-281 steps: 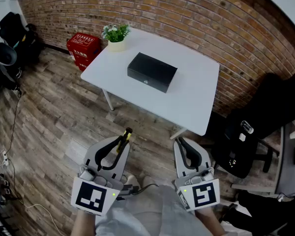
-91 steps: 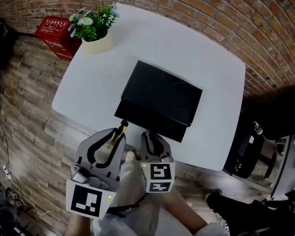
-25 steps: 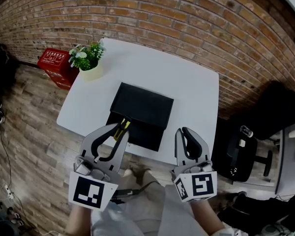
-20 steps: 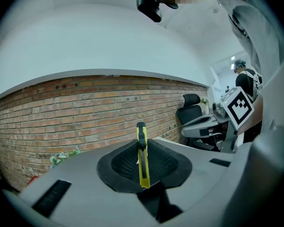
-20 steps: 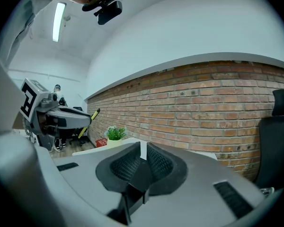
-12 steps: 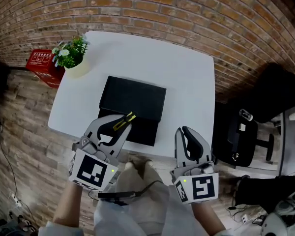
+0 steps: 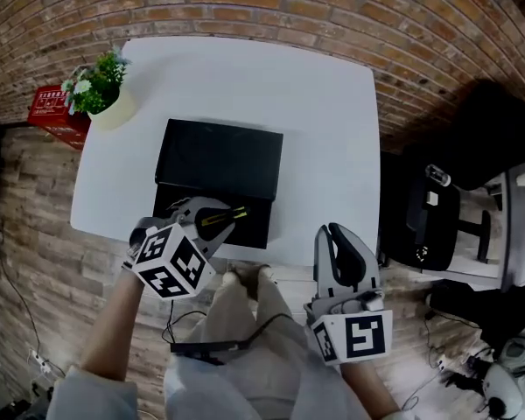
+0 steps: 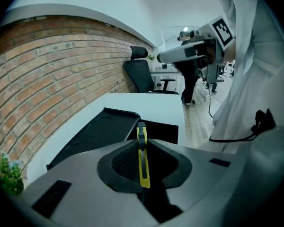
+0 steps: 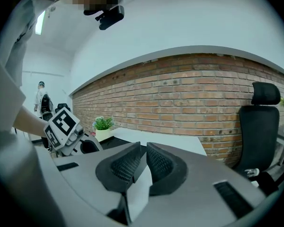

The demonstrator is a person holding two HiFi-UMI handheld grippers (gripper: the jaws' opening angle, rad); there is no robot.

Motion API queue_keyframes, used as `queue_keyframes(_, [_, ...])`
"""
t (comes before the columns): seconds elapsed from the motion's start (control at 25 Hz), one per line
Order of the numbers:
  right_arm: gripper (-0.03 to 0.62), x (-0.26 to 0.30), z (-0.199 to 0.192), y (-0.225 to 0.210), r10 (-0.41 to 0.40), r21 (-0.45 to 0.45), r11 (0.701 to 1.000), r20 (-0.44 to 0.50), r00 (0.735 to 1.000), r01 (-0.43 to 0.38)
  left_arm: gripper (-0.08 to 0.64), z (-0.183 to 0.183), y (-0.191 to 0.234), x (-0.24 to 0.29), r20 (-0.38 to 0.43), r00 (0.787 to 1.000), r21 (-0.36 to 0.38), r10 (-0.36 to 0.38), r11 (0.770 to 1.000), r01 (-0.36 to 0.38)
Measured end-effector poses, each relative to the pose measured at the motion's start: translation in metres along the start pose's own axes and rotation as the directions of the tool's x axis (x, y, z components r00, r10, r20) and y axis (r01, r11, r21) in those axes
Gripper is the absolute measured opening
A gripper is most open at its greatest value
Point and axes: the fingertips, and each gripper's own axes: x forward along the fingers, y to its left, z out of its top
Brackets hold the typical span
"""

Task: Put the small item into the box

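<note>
A black box [image 7: 219, 158] lies on the white table [image 7: 324, 121] with its lid swung back and its dark inside [image 7: 255, 224] open toward the front edge. My left gripper [image 7: 212, 218] is shut on a yellow utility knife [image 7: 227, 217], rolled on its side just above the box's front part. In the left gripper view the knife [image 8: 142, 156] stands between the pads of the left gripper [image 8: 142, 143], with the lid [image 8: 97, 134] beyond. My right gripper [image 7: 339, 234] hangs shut and empty off the table's front edge; the right gripper [image 9: 140, 161] holds nothing.
A potted plant [image 7: 98, 90] stands on the table's back left corner. A red crate [image 7: 48, 105] sits on the wooden floor to the left. A black office chair [image 7: 437, 208] stands to the right, by the brick wall [image 7: 245, 7].
My left gripper has moved forward over the open box and rolled onto its side, the knife still in it. The right gripper has stayed near the table's front edge.
</note>
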Motion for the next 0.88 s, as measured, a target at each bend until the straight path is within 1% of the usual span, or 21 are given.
queue_keyframes(0.08, [0.066, -0.001, -0.005, -0.002, -0.007, 0.008, 1.0, -0.01, 1.0, 0.007, 0.069, -0.01, -0.005, 0.013, -0.051, 0.998, 0.023, -0.046, 0.999, 0.047])
queue_keyframes(0.24, [0.066, -0.003, -0.011, -0.007, -0.019, 0.019, 1.0, -0.021, 1.0, 0.02, 0.069, -0.022, -0.009, 0.033, -0.137, 0.985, 0.04, -0.107, 0.993, 0.113])
queue_keyframes(0.44, [0.066, -0.004, -0.017, -0.013, -0.024, 0.027, 0.999, -0.033, 0.999, 0.025, 0.069, -0.034, -0.01, 0.051, -0.235, 0.962, 0.064, -0.139, 0.985, 0.158])
queue_keyframes(0.72, [0.066, 0.0, -0.019, -0.012, -0.016, 0.029, 0.999, -0.041, 0.999, 0.018, 0.069, -0.044, -0.014, 0.064, -0.301, 0.936, 0.095, -0.184, 0.97, 0.222])
queue_keyframes(0.88, [0.066, 0.003, -0.02, -0.012, -0.004, 0.029, 1.0, -0.043, 0.999, 0.005, 0.069, -0.046, -0.016, 0.066, -0.303, 0.933, 0.078, -0.195, 0.97, 0.229])
